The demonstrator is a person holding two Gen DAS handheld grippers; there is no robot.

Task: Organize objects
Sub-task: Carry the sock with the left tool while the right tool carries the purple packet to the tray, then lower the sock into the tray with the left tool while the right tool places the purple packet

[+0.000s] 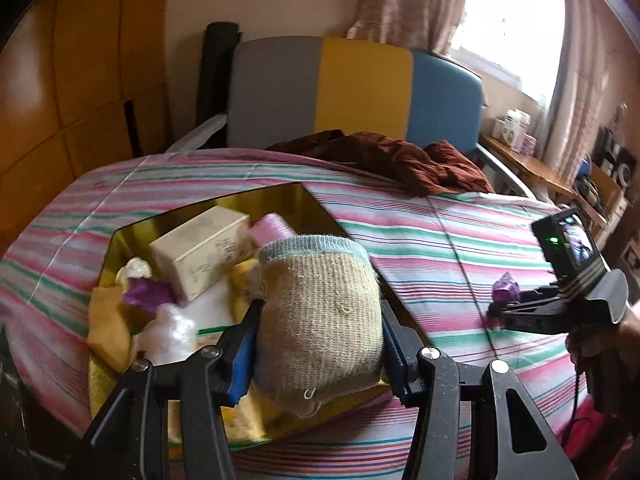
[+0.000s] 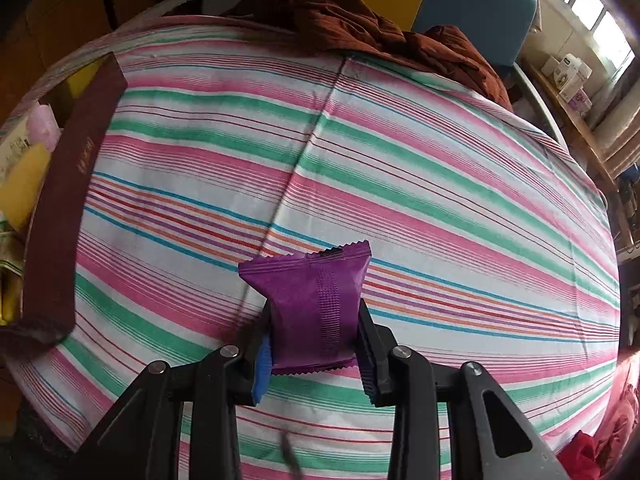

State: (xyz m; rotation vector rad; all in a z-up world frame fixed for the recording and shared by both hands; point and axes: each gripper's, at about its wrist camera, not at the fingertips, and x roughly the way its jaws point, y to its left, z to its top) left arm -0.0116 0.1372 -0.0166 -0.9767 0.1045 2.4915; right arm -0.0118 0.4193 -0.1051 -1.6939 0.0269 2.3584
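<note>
My left gripper (image 1: pixel 318 320) is shut on a rolled beige knitted sock with a pale blue cuff (image 1: pixel 320 308) and holds it over the near edge of a gold-lined box (image 1: pixel 256 196). The box holds a cream carton (image 1: pixel 204 248), a pink roll (image 1: pixel 272 228), a purple packet (image 1: pixel 146 294), yellow cloth and white wrapping. My right gripper (image 2: pixel 316 340) is shut on a purple snack packet (image 2: pixel 312 304) above the striped bedsheet (image 2: pixel 400 160). In the left wrist view the right gripper (image 1: pixel 496 306) is at the right with the purple packet (image 1: pixel 506 288).
The box's dark red side (image 2: pixel 72 192) stands at the left of the right wrist view. A crumpled brown cloth (image 1: pixel 404 160) lies at the head of the bed before a grey, yellow and blue headboard (image 1: pixel 360 88). A wooden shelf with small boxes (image 1: pixel 516 132) is at the right.
</note>
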